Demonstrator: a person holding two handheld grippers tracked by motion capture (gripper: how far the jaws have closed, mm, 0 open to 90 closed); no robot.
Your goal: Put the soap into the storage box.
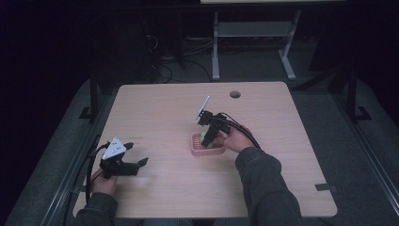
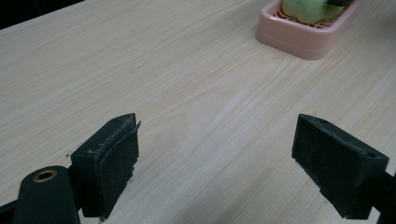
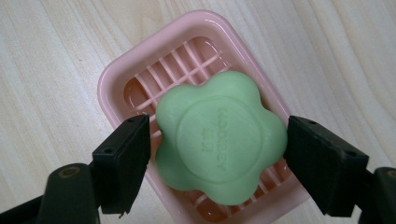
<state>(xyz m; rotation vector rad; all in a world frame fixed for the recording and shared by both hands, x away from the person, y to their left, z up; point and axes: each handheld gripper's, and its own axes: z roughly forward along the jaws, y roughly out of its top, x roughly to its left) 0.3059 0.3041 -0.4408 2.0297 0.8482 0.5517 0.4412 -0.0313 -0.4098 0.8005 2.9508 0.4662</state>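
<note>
Right gripper sits over the pink soap dish, near centre of the surface, pointing down into it. In the right gripper view the green flower-shaped soap lies between the two black jaws: left jaw at its 9 o'clock edge, right jaw at its 3 o'clock edge, both at or just beside the soap's lobes. Can't tell whether the pads actually press it or whether there's a hairline gap, so gripping vs merely closed-in is unclear. The soap covers the lower right part of the soap dish; the slatted grid shows bare toward 11 o'clock of the soap. Can't tell whether the soap rests on the grid or is just above it. In the high view the soap is a pale green patch right at the gripper tips, inside the dish outline. Left gripper is at about 8 o'clock on the surface, well apart from the dish, jaws spread wide with nothing between them; the left gripper view confirms bare wood between the pads, with the dish and soap off at 1 o'clock.
</note>
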